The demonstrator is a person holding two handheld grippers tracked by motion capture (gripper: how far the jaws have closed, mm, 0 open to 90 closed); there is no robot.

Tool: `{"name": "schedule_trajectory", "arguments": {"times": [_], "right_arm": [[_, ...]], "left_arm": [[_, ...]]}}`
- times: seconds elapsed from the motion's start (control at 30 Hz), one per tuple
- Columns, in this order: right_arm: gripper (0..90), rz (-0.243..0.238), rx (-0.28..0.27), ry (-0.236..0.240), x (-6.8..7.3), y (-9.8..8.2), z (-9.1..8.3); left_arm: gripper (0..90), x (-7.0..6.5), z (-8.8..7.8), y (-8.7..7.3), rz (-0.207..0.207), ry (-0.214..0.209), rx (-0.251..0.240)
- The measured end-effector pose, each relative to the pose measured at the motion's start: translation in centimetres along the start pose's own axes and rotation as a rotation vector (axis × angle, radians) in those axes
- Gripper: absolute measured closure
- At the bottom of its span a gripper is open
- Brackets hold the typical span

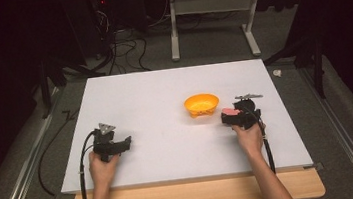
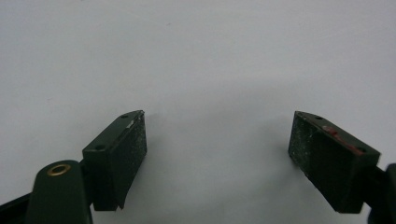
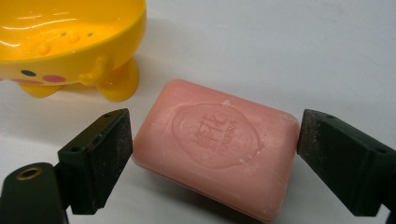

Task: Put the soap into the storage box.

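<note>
The pink soap (image 3: 215, 151) lies on the table (image 3: 289, 56) beside the yellow soap dish (image 3: 70, 42), between the right gripper (image 3: 212, 149)'s spread jaws, not clearly gripped; an off-centre squeeze could make the slick bar slide away, while the left gripper (image 2: 217, 140) gapes empty.

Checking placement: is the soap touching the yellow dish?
Apart. The right gripper view shows white table between the soap and the dish feet.

Pink soap bar (image 3: 215, 149) with embossed oval stamp, centre of frame. Yellow footed dish (image 3: 70, 42) bearing a black dot and pink cheek patch, upper left. White surface (image 1: 154, 97) with a tan wood edge. Black fingers (image 3: 100, 158), lower corners.
</note>
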State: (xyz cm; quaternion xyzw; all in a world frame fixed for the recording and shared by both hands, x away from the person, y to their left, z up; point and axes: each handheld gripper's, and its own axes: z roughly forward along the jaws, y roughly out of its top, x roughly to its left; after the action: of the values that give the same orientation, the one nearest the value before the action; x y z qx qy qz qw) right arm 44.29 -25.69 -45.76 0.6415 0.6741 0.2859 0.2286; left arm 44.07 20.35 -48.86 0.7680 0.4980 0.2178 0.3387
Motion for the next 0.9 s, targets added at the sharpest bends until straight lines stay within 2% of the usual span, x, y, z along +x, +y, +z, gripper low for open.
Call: {"name": "schedule_trajectory", "arguments": {"times": [0.27,0.4,0.6,0.9], "right_arm": [[11.3,0.023,0.004,0.001,0.2,0.2,0.2],[11.3,0.018,0.01,-0.007,0.5,0.3,0.2],[11.2,0.016,0.037,-0.025,0.8,0.5,0.9],[11.5,0.016,0.077,-0.021,0.8,0.2,1.9]], "left_arm": [[19.7,0.0,0.0,0.0,0.0,0.0,0.0],[19.7,0.0,0.0,0.0,0.0,0.0,0.0],[19.7,0.0,0.0,0.0,0.0,0.0,0.0],[19.7,0.0,0.0,0.0,0.0,0.0,0.0]]}}
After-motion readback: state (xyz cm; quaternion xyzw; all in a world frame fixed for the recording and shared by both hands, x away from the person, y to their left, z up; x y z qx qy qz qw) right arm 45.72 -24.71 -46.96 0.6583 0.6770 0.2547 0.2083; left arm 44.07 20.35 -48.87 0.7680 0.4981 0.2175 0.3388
